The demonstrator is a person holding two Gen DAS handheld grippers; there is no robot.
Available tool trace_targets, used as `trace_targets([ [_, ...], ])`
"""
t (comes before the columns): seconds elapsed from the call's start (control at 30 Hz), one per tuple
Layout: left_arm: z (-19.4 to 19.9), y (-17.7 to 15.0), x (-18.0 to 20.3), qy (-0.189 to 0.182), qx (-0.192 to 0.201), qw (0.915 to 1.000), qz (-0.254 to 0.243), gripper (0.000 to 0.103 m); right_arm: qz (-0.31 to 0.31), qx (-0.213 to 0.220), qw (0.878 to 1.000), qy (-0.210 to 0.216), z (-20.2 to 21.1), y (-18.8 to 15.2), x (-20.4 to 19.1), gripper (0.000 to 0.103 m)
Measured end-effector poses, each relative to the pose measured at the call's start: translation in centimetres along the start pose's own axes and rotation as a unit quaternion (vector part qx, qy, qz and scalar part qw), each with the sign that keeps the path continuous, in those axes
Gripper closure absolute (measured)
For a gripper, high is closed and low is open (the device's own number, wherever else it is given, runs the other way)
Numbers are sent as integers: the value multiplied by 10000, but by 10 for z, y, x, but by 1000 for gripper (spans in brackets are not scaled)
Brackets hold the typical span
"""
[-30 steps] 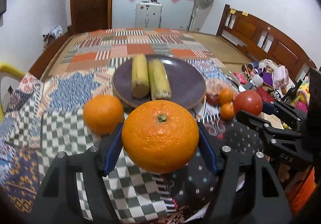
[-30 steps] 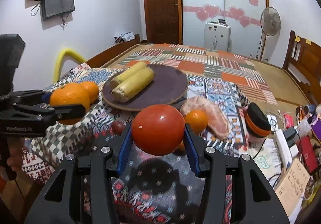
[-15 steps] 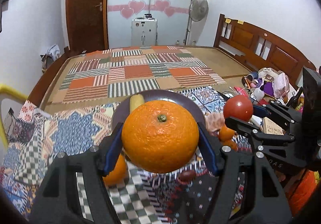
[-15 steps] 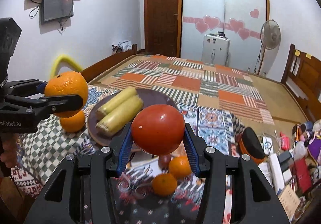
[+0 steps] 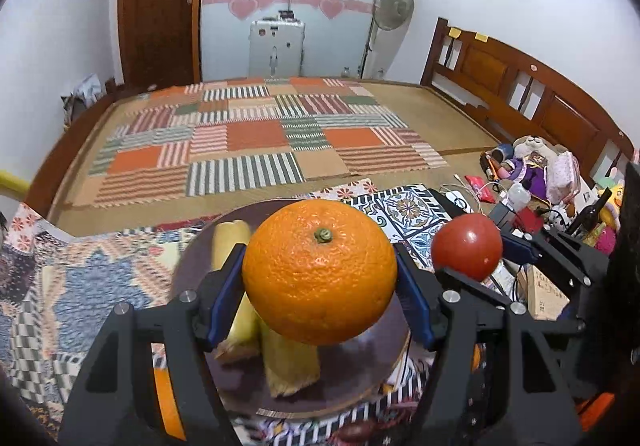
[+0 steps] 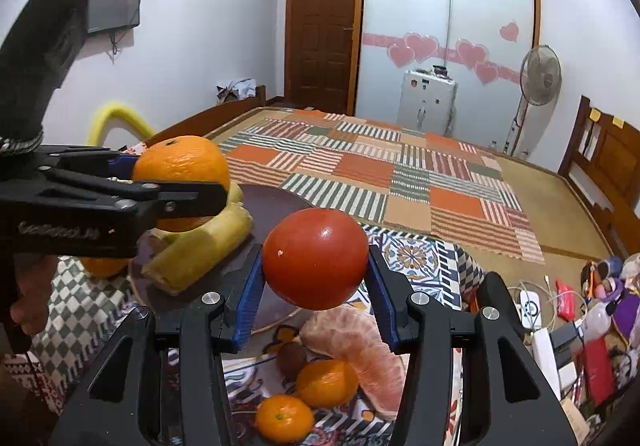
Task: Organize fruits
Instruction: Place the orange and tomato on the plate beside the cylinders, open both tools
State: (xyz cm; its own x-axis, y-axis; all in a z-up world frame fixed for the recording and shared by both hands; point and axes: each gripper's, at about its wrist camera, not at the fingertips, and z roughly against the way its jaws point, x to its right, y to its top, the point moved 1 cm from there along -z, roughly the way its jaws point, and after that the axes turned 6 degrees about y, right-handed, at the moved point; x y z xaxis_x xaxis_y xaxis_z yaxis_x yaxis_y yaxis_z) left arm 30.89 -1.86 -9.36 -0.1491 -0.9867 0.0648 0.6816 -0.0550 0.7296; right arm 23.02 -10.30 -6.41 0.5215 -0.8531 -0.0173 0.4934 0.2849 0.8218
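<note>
Over the plate: I hold both tools in the air above a patterned cloth point(image 5: 84, 278), a fruit clamped in each.
Left gripper point(image 5: 320, 282): its blue pads press on either side of a large orange point(image 5: 319, 272), stem end up, so the jaws stand fairly wide and firm on it.
Right gripper point(image 6: 315, 278): its blue pads pinch a red tomato point(image 6: 315, 264) by both flanks, and the fruit hangs clear of everything under it.
Between the tools: from my left camera the tomato point(image 5: 467, 246) shows just to the right of the orange, apart from it; from my right camera the orange point(image 6: 182, 166) sits up and to the left.
Below the left tool: a dark round plate point(image 5: 360, 374) carries two husked corn cobs point(image 5: 288, 362) lying side by side, directly under the orange.
Low at the left finger: another orange point(image 5: 170, 402), mostly hidden.
Below the right tool: two small mandarins point(image 6: 326, 384) point(image 6: 284, 419), a small dark brown fruit point(image 6: 291, 358) and a peeled pomelo segment point(image 6: 360, 346) rest on the cloth, just in front of the plate rim point(image 6: 280, 320).
Left edge of my right view: a hand point(image 6: 28, 306) grips the left tool's handle.
</note>
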Motion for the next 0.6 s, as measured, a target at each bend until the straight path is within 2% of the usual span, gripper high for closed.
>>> trace_targets([
  [0.33,-50,2,17,12,-444,9989,-140,34,-131,-26,9997,-181,0,1,20,57],
  [0.6,-57,0,29,299,-479,9970,-530,33,-186,-72,9997,-130,-1,2,19,57],
])
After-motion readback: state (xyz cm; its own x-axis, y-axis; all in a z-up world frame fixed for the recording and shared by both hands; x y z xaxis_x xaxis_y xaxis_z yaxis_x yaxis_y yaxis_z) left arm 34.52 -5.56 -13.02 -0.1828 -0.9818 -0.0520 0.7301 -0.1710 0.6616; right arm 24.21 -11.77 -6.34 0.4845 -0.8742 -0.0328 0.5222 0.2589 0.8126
